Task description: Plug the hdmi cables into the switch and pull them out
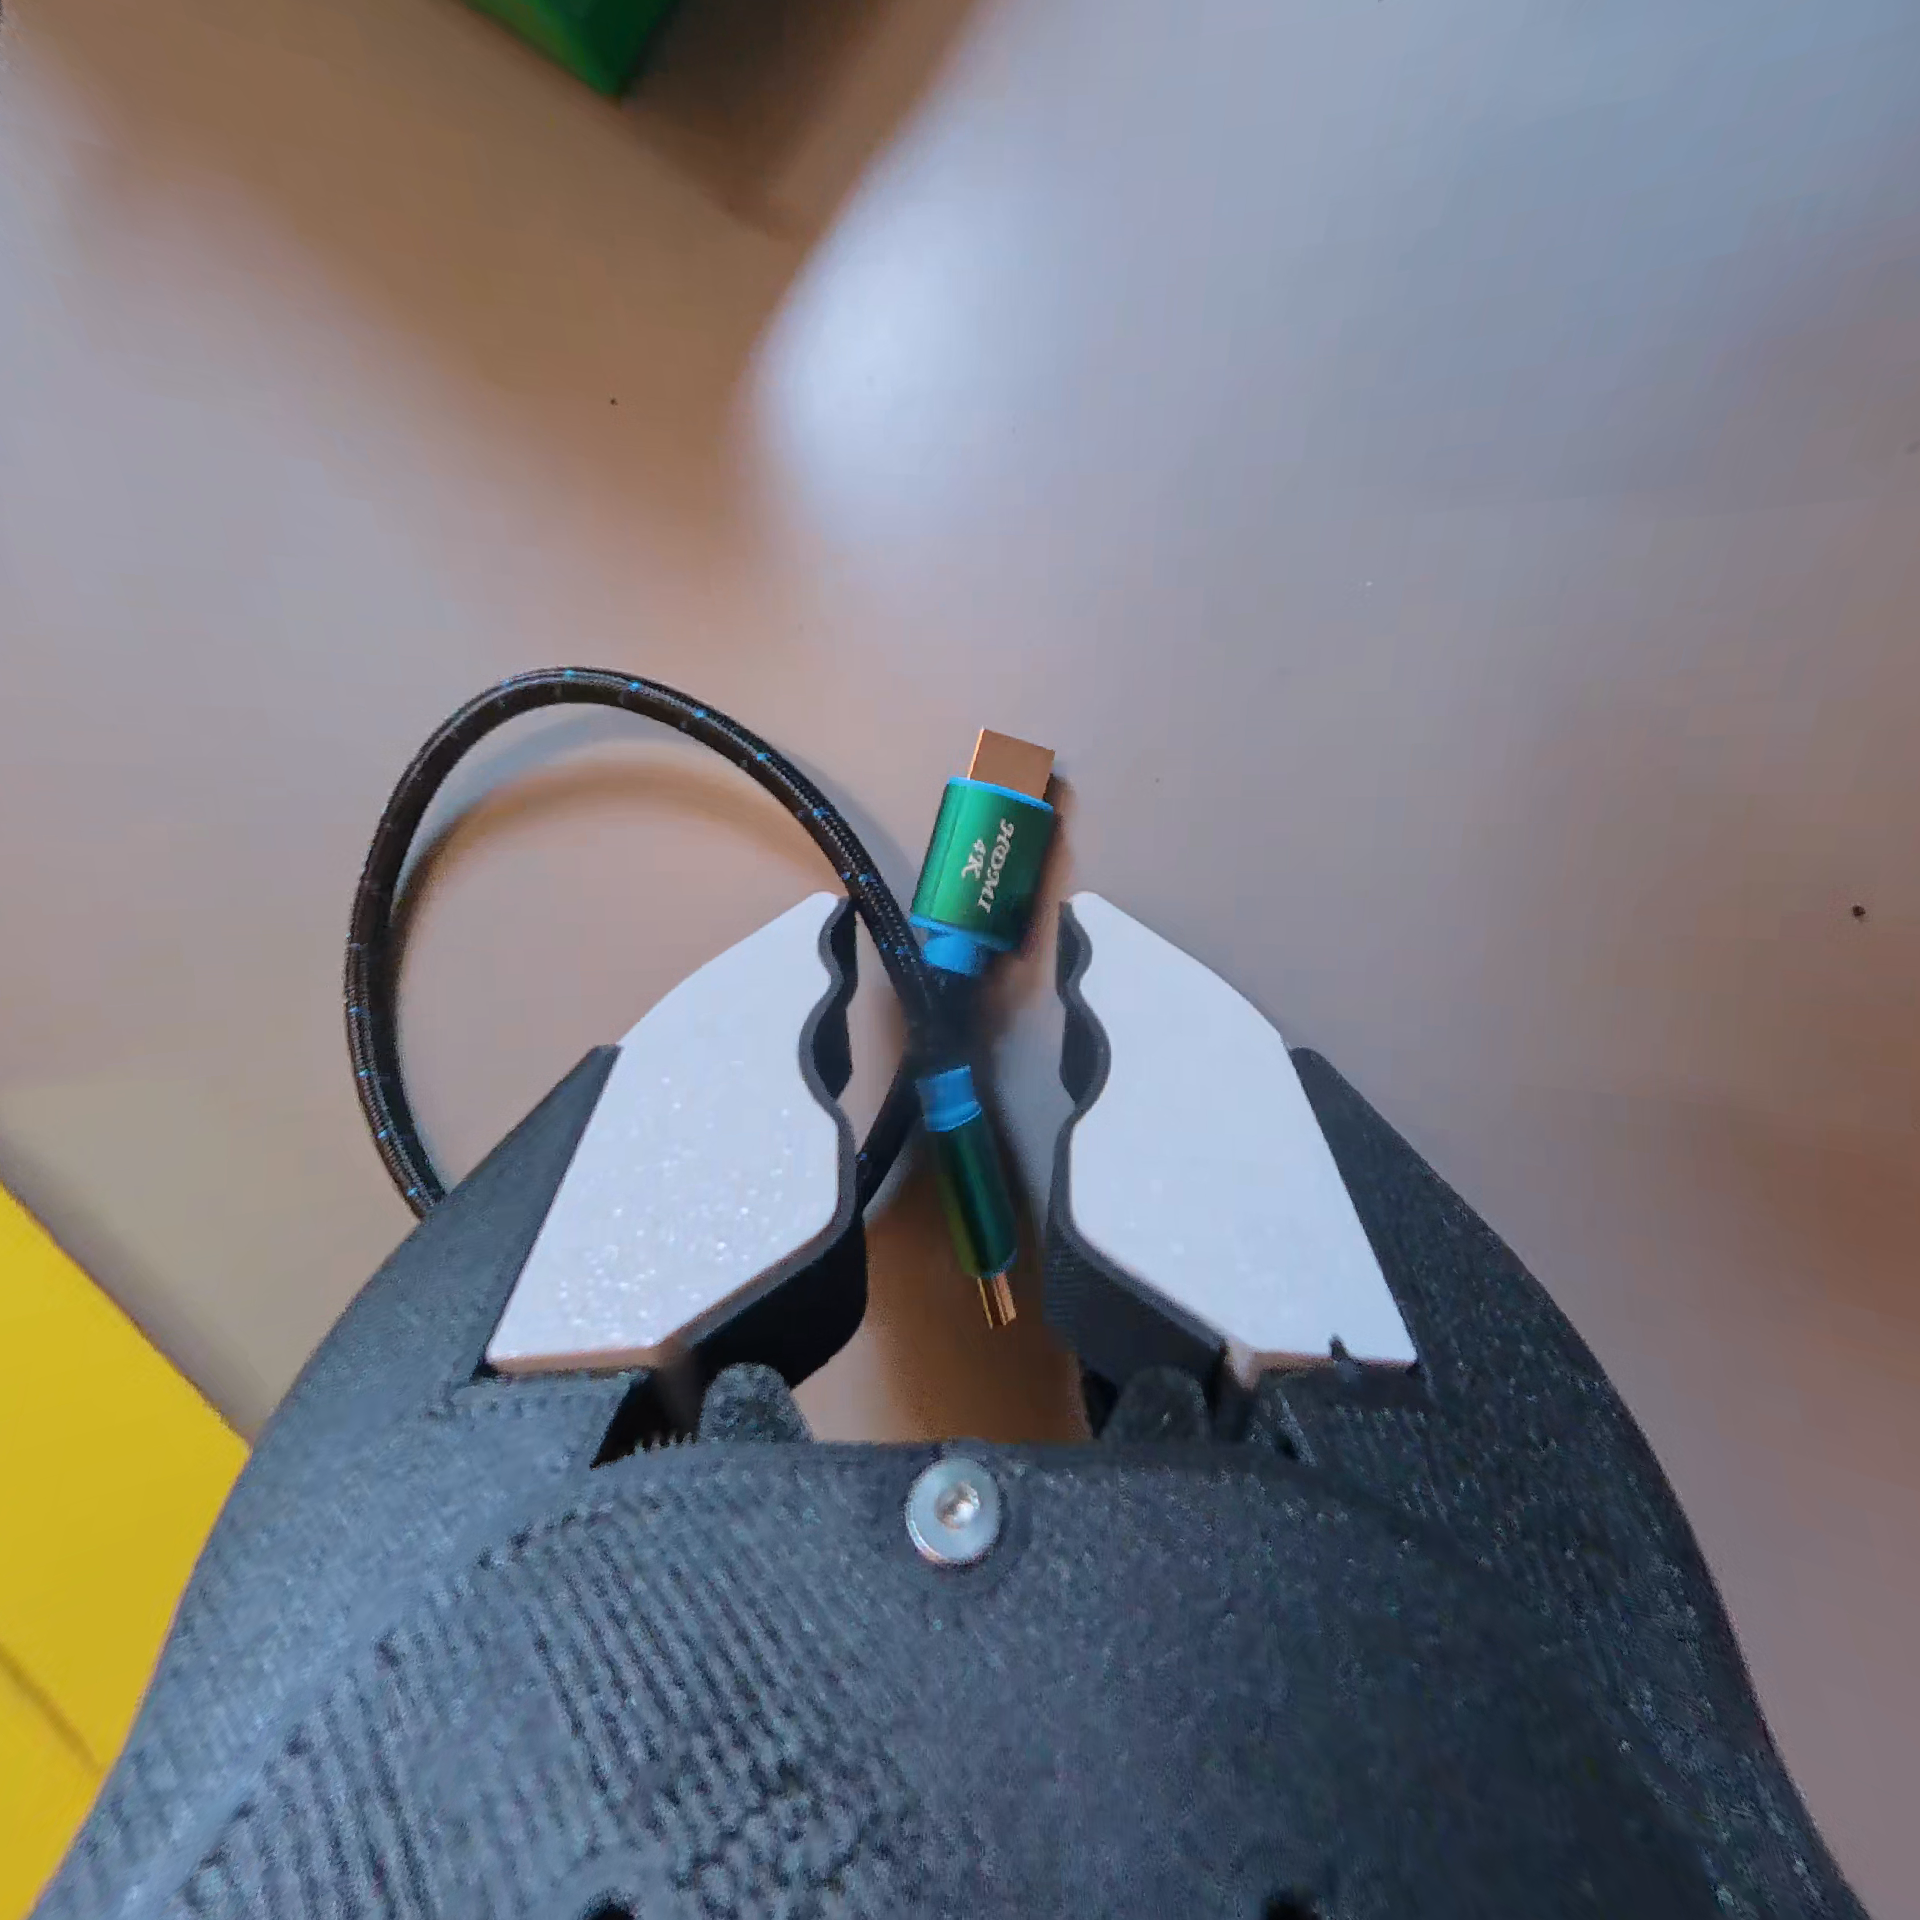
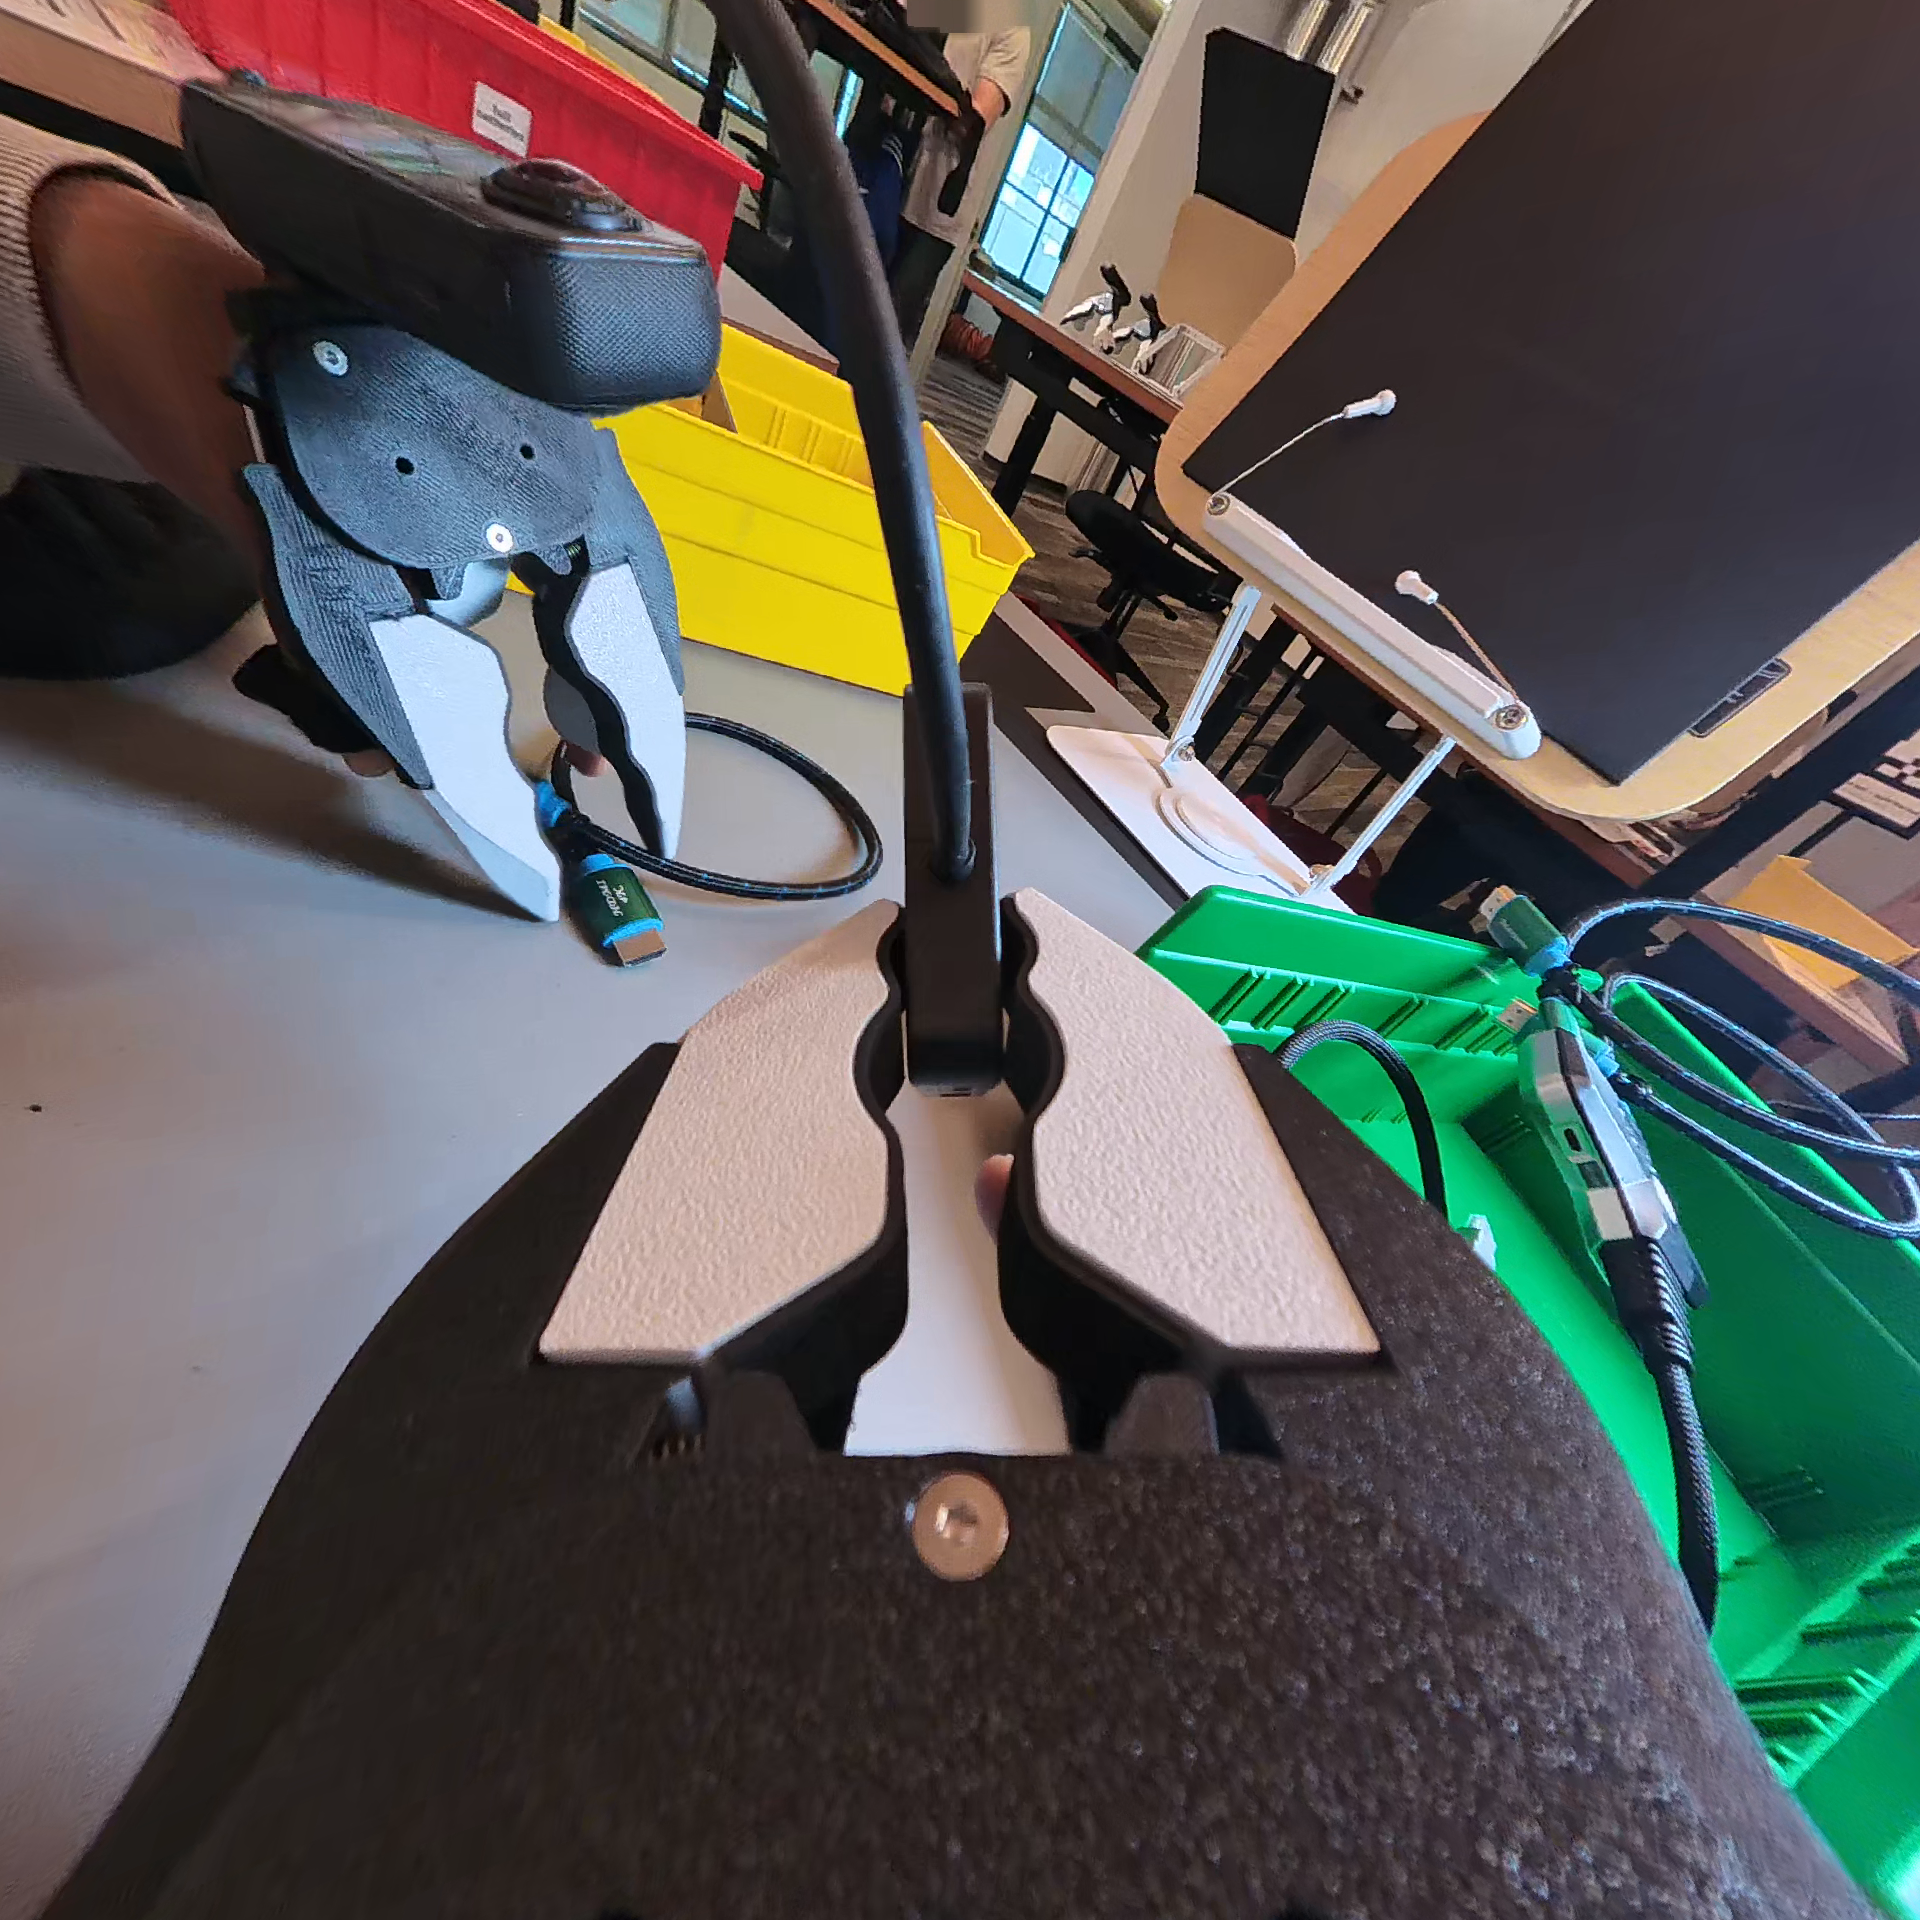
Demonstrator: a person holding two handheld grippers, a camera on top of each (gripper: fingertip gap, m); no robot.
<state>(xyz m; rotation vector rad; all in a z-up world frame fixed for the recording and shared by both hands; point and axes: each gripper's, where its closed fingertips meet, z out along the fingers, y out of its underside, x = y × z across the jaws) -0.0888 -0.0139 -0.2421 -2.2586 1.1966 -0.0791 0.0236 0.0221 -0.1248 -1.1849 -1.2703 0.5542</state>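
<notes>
A short braided black HDMI cable (image 1: 384,935) lies looped on the grey table (image 1: 1351,520), its ends crossing. It has two green metal plugs: one (image 1: 985,857) points away, just past my fingertips; the other (image 1: 968,1184) lies between my fingers. My left gripper (image 1: 958,914) is open and straddles the crossing without touching it. It also shows in the right wrist view (image 2: 603,878), tips down on the table beside the green plug (image 2: 623,914). My right gripper (image 2: 951,925) is shut on the black switch (image 2: 951,987), held edge-on, with its thick black lead (image 2: 883,364) arching up.
A green bin (image 2: 1558,1351) at the right holds more cables and a silver adapter (image 2: 1579,1122). A yellow bin (image 2: 810,520) and a red bin (image 2: 468,94) stand behind the left gripper. A dark panel on a white stand (image 2: 1351,623) is at the far right. The gap from one gripper's tips to the other's is roughly 15 cm.
</notes>
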